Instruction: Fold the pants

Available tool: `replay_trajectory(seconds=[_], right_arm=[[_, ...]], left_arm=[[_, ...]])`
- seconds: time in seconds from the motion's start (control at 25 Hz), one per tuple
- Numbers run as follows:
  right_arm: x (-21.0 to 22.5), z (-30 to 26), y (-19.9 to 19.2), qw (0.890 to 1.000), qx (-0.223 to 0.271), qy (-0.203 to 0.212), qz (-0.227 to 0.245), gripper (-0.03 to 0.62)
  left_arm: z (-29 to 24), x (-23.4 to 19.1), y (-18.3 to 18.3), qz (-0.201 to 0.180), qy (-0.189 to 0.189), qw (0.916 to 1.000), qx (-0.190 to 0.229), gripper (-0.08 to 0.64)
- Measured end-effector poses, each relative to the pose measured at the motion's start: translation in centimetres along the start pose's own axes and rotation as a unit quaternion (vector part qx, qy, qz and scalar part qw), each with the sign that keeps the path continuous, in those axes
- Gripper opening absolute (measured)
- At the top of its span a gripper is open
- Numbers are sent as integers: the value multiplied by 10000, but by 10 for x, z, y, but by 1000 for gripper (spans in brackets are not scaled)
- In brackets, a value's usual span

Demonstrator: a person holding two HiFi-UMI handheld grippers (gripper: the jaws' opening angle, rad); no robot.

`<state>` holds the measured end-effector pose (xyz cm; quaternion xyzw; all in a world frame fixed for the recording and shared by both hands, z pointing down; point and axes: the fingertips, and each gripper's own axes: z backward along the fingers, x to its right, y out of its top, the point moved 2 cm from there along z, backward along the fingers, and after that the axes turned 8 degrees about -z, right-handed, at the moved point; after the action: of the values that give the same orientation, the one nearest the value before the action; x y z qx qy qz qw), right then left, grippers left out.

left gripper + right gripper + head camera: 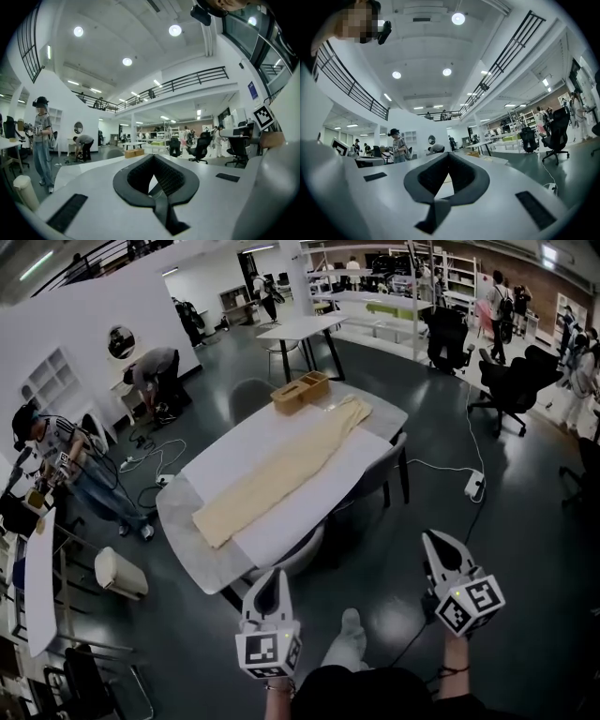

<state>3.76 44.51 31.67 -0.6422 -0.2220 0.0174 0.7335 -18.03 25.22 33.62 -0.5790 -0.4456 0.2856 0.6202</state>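
Beige pants point(281, 470) lie flat and lengthwise on a white sheet point(225, 457) that covers the grey table point(178, 521). Both grippers hang in the air on the near side of the table, well short of its edge and touching nothing. My left gripper point(269, 579) points toward the table's near corner, jaws shut and empty. My right gripper point(433, 538) is over bare floor to the right, shut and empty too. In the left gripper view the left gripper point(153, 159) has its tips together; in the right gripper view the right gripper point(449, 155) shows the same.
A wooden box point(300, 391) stands at the table's far end. Grey chairs point(384, 474) are tucked around the table. A power strip and cable point(473, 486) lie on the floor at right, a white bin point(120, 573) at left. People work at the left wall.
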Motion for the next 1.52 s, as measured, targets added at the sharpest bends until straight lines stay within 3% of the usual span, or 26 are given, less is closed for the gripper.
replay_trajectory(seconds=[0.48, 0.72, 1.0, 1.52], right_arm=[[62, -103, 5, 9997, -197, -78, 72, 14], [96, -163, 9, 9989, -182, -27, -430, 14], [115, -218, -2, 9980, -405, 32, -493, 14], [135, -270, -5, 9972, -569, -80, -484, 14]], left_arm=[[-134, -9, -8, 175, -241, 9996, -29, 14], [-197, -18, -3, 181, -367, 9991, -70, 14], [-258, -27, -13, 243, -484, 9983, -196, 14], [-308, -46, -19, 290, -506, 9979, -279, 14]])
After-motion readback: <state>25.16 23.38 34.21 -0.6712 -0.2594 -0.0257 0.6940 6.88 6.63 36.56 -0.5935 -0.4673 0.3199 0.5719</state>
